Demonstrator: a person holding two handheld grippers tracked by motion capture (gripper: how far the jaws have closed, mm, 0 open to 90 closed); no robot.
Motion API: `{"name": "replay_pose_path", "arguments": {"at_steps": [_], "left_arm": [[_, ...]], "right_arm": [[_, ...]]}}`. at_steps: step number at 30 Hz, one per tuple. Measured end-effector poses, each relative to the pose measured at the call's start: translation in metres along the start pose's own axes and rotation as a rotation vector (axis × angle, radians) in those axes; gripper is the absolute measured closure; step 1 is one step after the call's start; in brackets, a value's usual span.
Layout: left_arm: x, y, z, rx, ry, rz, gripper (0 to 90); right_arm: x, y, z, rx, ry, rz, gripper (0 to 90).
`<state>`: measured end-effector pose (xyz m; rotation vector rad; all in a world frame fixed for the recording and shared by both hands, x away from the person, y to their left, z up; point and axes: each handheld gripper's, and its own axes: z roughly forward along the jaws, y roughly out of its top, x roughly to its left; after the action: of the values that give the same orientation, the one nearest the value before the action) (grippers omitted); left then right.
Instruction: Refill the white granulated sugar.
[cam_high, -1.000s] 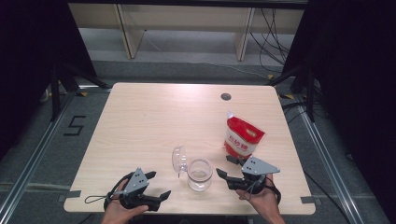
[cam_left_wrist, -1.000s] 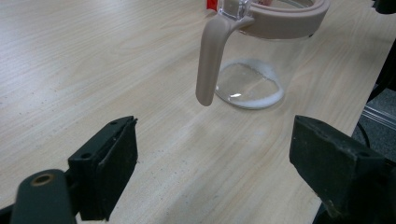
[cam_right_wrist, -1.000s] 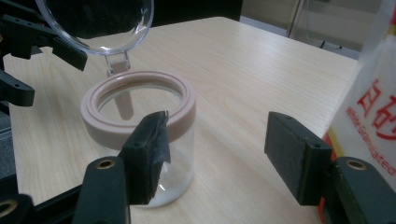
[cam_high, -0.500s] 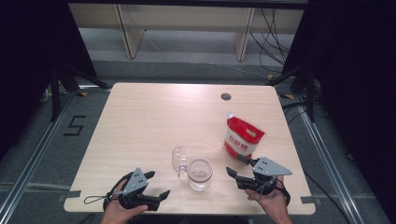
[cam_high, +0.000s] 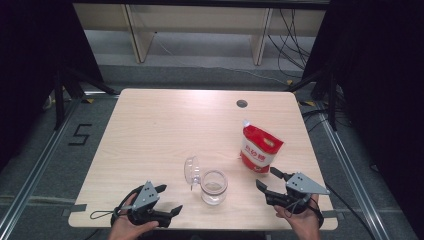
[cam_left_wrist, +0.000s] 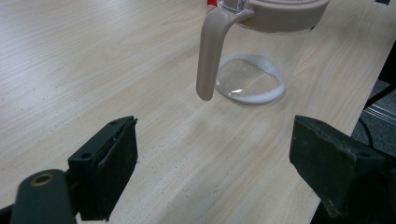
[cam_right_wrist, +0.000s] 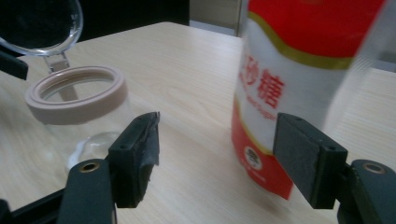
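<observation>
Currently: sugar bag (cam_right_wrist: 285, 93), upright on worktop (cam_high: 165, 125), just ahead of the empty right hand-held gripper (cam_high: 272, 181), whose spread jaws have just been opening. Soft, slumping, probably weighty; best pinched mid-body. Left hand-held gripper (cam_high: 167, 199) agape, empty.

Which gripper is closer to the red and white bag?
Right. The right gripper sits just below the bag, jaws open; the left gripper is far off, beyond the jar.

— Where is the high view looking from?
— It's looking down on the whole table (cam_high: 165, 125) from above; both gripper views are skimming it low and close, sharing the jar (cam_left_wrist: 254, 56) (cam_right_wrist: 77, 112).
</observation>
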<state>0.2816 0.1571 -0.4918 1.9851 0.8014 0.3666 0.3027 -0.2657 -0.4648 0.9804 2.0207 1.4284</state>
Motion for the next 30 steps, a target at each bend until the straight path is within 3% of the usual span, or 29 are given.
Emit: {"name": "replay_pose_path", "arguments": {"at_steps": [9, 10, 11, 12, 14, 17, 18, 19, 23, 24, 30], "left_arm": [[-0.001, -0.001, 0.002, 0.003, -0.016, 0.0, 15.3], [-0.002, -0.001, 0.003, 0.0, -0.013, -0.003, 15.4], [-0.002, -0.001, 0.002, 0.004, -0.007, -0.003, 15.3], [-0.002, -0.001, 0.002, 0.003, -0.007, -0.002, 15.4], [-0.002, -0.001, 0.003, 0.002, -0.015, -0.003, 15.4], [-0.002, -0.001, 0.003, -0.002, -0.006, -0.008, 15.4], [-0.002, -0.001, 0.003, -0.001, -0.006, -0.006, 15.4], [-0.002, -0.001, 0.003, 0.0, -0.006, -0.005, 15.4], [-0.001, -0.001, 0.003, 0.007, -0.01, 0.003, 15.4], [-0.001, -0.001, 0.003, 0.007, -0.01, 0.003, 15.4], [-0.001, -0.001, 0.003, 0.006, -0.01, 0.002, 15.4]], "right_arm": [[-0.024, -0.007, 0.001, 0.011, -0.06, 0.022, 25.5], [-0.027, -0.008, 0.004, -0.003, -0.046, 0.017, 24.9], [-0.027, -0.008, 0.004, 0.015, -0.057, 0.041, 24.6], [-0.031, -0.009, 0.007, 0.01, -0.047, 0.017, 23.6], [-0.031, -0.009, 0.01, 0.02, -0.057, 0.03, 22.4], [-0.032, -0.008, 0.017, 0.013, -0.059, 0.008, 20.6], [-0.031, -0.008, 0.019, 0.011, -0.05, 0.026, 20.2], [-0.033, -0.007, 0.021, 0.011, -0.058, 0.004, 19.5], [-0.035, -0.007, 0.028, 0.014, -0.061, 0.011, 16.7], [-0.038, -0.006, 0.031, 0.012, -0.049, -0.01, 16.4], [-0.039, -0.006, 0.042, 0.005, -0.048, 0.023, 15.7]]}}
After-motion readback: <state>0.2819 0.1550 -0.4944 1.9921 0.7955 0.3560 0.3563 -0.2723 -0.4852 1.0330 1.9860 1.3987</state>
